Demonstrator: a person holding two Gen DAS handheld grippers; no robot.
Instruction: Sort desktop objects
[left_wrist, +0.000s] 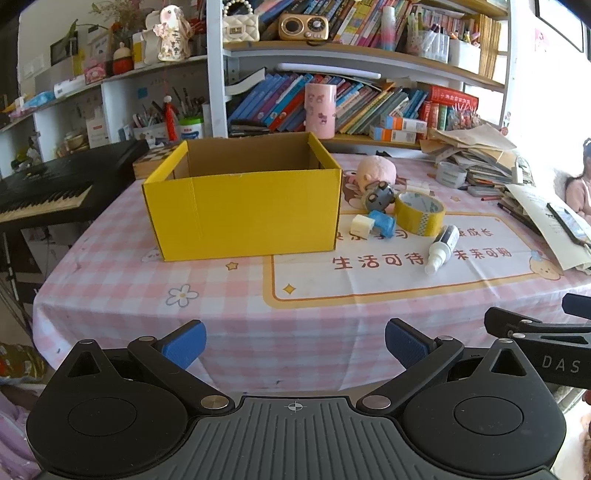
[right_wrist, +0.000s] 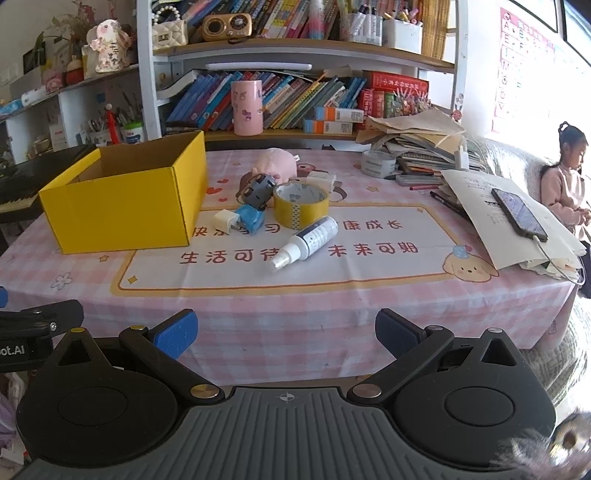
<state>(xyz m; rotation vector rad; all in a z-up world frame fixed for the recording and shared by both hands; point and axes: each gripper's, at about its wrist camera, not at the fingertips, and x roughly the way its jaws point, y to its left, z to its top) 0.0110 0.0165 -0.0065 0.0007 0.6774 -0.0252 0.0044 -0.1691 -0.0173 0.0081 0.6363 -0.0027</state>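
Sorting has not begun: left gripper (left_wrist: 294, 345) and right gripper (right_wrist: 286, 334) hover released, empty, before the desk (right_wrist: 332, 314). Spray bottle (right_wrist: 304, 238) lies ahead of the right gripper; yellow box (left_wrist: 242, 206) stands ahead of the left. Next: approach, grasp, transfer.

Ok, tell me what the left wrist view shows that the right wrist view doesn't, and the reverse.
Only the left wrist view shows the keyboard's keys clearly, left of the yellow box.

Only the right wrist view shows the phone lying on papers, its cable attached.

Both show the box, yellow tape roll, spray bottle, white charger, blue item, pink plush, and each gripper's own jaws open, holding nothing.
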